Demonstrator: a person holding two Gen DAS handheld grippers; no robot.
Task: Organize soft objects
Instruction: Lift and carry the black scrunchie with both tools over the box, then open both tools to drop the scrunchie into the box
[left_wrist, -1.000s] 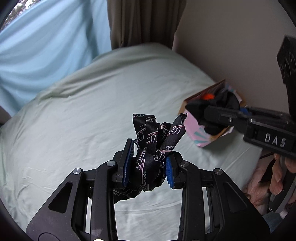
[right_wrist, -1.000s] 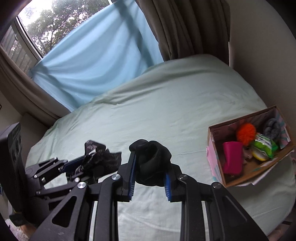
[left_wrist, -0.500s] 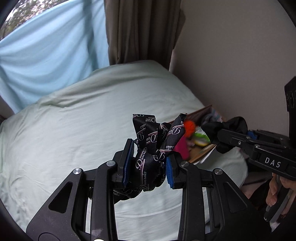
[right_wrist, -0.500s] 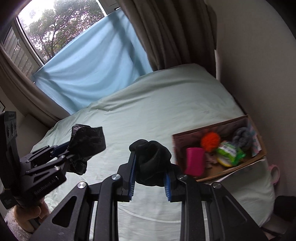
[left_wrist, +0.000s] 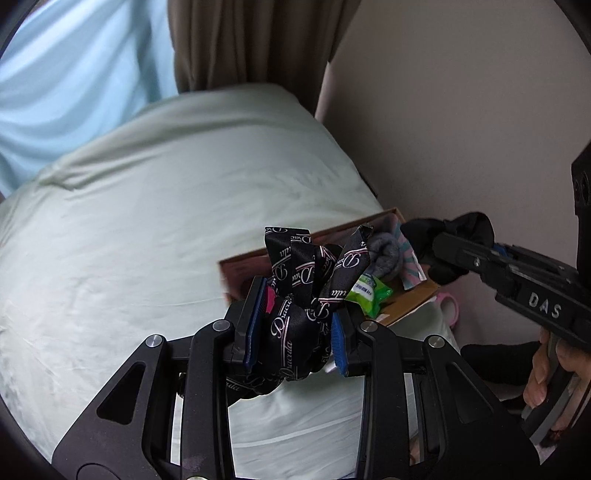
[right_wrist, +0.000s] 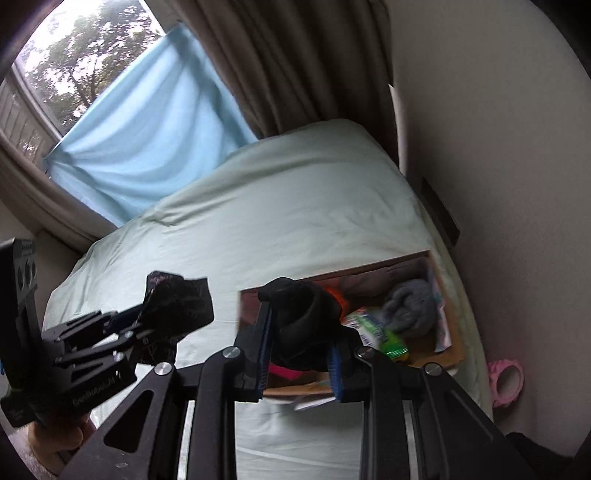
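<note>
My left gripper (left_wrist: 297, 330) is shut on a black ribbon scrunchie with white lettering (left_wrist: 314, 280); it hangs over the near left part of a cardboard box (left_wrist: 243, 266) on the bed. My right gripper (right_wrist: 299, 354) is shut on a bunched black cloth (right_wrist: 301, 321), held above the same box (right_wrist: 452, 354). In the left wrist view that black cloth (left_wrist: 450, 247) hovers at the box's right end. Inside the box lie a grey knitted bundle (right_wrist: 408, 308), a green packet (right_wrist: 384, 338), an orange pompom (right_wrist: 338, 297) and a pink item (right_wrist: 282, 371). The scrunchie (right_wrist: 177, 312) also shows in the right wrist view.
The box sits at the right edge of a bed with a pale green sheet (left_wrist: 147, 240), close to a beige wall (left_wrist: 461, 110). A pink mug (right_wrist: 504, 382) lies beside the bed. Brown curtains (right_wrist: 303, 62) and a light blue cloth (right_wrist: 147, 136) hang behind.
Both grippers have swept right across the bed with their loads. The box, earlier off to the right, now lies directly under them. Neither grip has changed.
</note>
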